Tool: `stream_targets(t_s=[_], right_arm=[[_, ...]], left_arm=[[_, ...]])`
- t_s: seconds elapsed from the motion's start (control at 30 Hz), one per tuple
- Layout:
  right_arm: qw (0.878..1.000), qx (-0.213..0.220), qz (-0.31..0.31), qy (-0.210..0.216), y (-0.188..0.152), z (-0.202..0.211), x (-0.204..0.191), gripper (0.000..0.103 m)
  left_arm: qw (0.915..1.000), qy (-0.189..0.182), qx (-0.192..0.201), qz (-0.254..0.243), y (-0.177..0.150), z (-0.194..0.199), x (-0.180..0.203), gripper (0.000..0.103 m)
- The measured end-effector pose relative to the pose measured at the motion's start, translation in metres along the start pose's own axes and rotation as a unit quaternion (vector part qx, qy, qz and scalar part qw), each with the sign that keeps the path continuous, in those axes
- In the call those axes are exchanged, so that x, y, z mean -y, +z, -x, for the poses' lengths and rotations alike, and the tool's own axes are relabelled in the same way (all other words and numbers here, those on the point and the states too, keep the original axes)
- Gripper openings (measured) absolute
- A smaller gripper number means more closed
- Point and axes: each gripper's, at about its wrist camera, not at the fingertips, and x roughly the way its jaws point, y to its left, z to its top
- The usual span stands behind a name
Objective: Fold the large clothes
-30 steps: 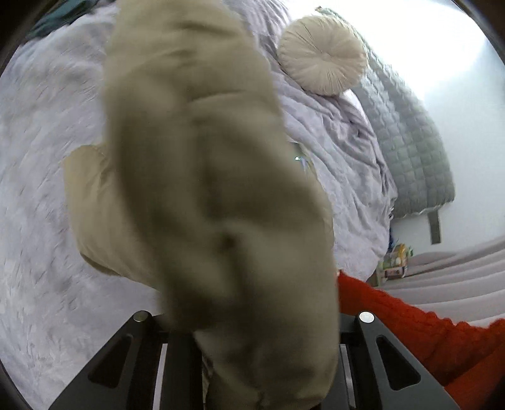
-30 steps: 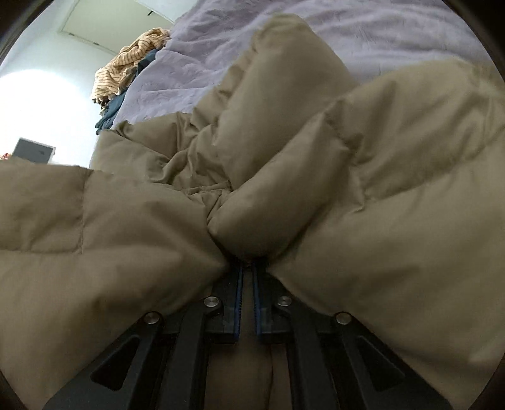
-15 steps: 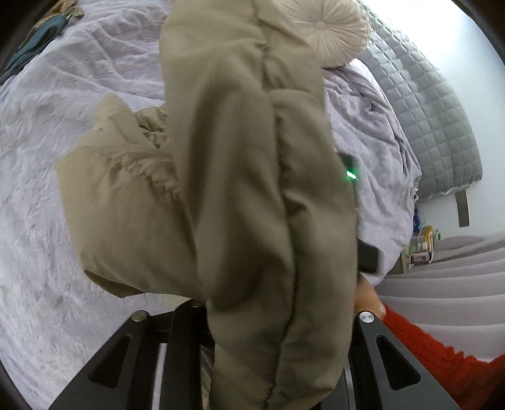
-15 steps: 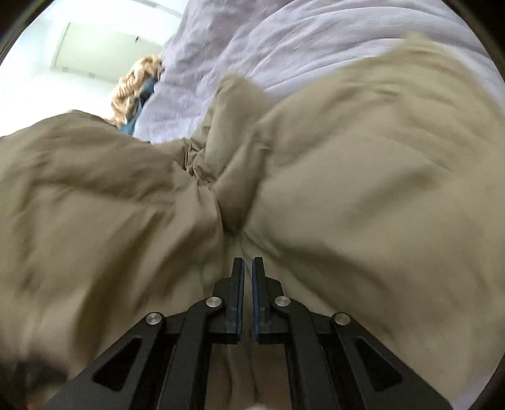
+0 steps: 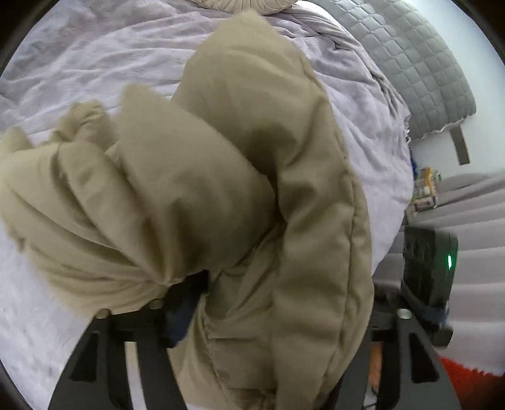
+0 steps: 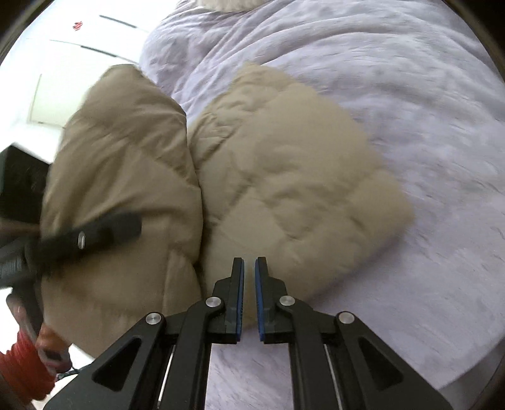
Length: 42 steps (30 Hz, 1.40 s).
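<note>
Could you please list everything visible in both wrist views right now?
puffer jacket: one, khaki, partly folded on the bed, one end lifted.
bedspread: one, pale lilac, under the jacket.
quilted blanket: one, grey, at the far end of the bed.
round cushion: one, cream, at the top edge, mostly cut off.
small clutter: colourful, blurred, beside the bed; cannot tell what it is.
red sleeve: the person's, at the lower left of the right view.
left claw: black, fingers largely buried in bunched jacket fabric.
right claw: black with blue pads, narrow gap, nothing between the fingers, hovering over the jacket's near edge.
</note>
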Motion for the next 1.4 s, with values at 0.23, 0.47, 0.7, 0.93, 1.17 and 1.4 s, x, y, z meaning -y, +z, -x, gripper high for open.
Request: stream_targets(t_s=[0.23, 0.47, 0.7, 0.93, 1.17, 1.4], right_arm=[[1.0, 0.026, 0.004, -0.014, -0.018, 0.026, 0.004, 0.093], [0.995, 0.028, 0.086, 0.038, -0.027, 0.037, -0.04, 0.093], [0.993, 0.056, 0.105, -0.019, -0.017, 0.003, -0.067, 0.034], [0.996, 0.088, 0.004, -0.033, -0.008, 0.009, -0.023, 0.02], [0.99, 0.077, -0.114, 0.017, -0.021, 0.007, 0.033, 0.02], [0.983, 0.076, -0.16, 0.045, -0.021, -0.006, 0.069, 0.02]], left_arm=[[0.9998, 0.001, -0.02, 0.003, 0.039, -0.035, 0.001, 0.065], [0.997, 0.042, -0.062, -0.017, 0.061, -0.063, 0.022, 0.065], [0.9977, 0.02, -0.063, -0.013, 0.057, -0.037, 0.025, 0.065], [0.9893, 0.037, 0.14, -0.019, 0.034, 0.059, 0.012, 0.065], [0.9691, 0.169, 0.179, -0.001, 0.042, 0.028, -0.042, 0.065], [0.9711, 0.162, 0.174, 0.018, 0.081, -0.031, -0.039, 0.065]])
